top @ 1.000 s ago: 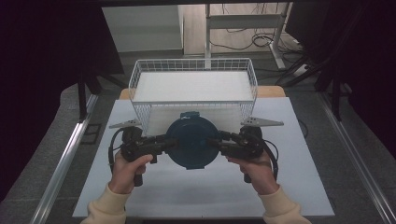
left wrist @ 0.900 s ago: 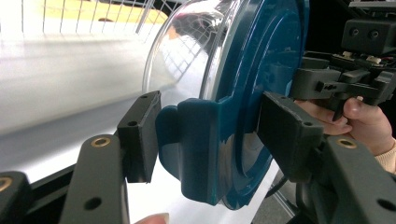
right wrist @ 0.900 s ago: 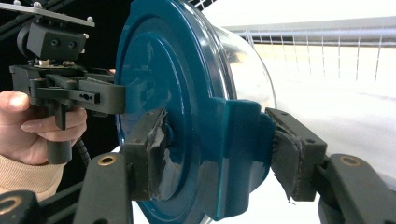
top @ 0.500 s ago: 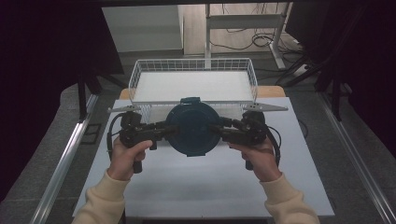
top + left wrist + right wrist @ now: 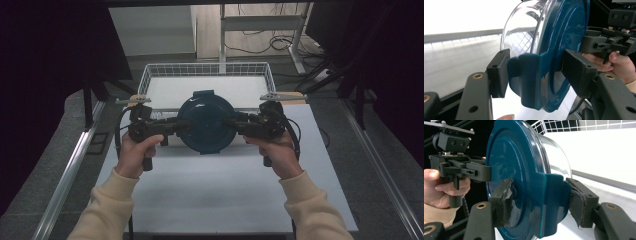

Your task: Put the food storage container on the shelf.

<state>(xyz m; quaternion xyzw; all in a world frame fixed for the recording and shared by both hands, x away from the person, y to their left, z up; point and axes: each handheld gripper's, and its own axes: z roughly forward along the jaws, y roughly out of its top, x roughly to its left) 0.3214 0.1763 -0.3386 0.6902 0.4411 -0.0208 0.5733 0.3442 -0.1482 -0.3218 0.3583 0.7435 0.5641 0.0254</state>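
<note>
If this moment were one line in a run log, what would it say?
object: round clear container with dark teal lid | left gripper: shut on lid tab | right gripper: shut on opposite tab | position: raised before white wire basket

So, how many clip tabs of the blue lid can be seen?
3: one in the left claw, one in the right claw, one at the lid's far edge. Others may be hidden.

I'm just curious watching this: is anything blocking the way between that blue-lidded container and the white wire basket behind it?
Nothing visible does. The container is held off the table by both hand-held grippers, right in front of the wire basket, whose open top is unobstructed. The near basket wall is the only thing to clear.
</note>
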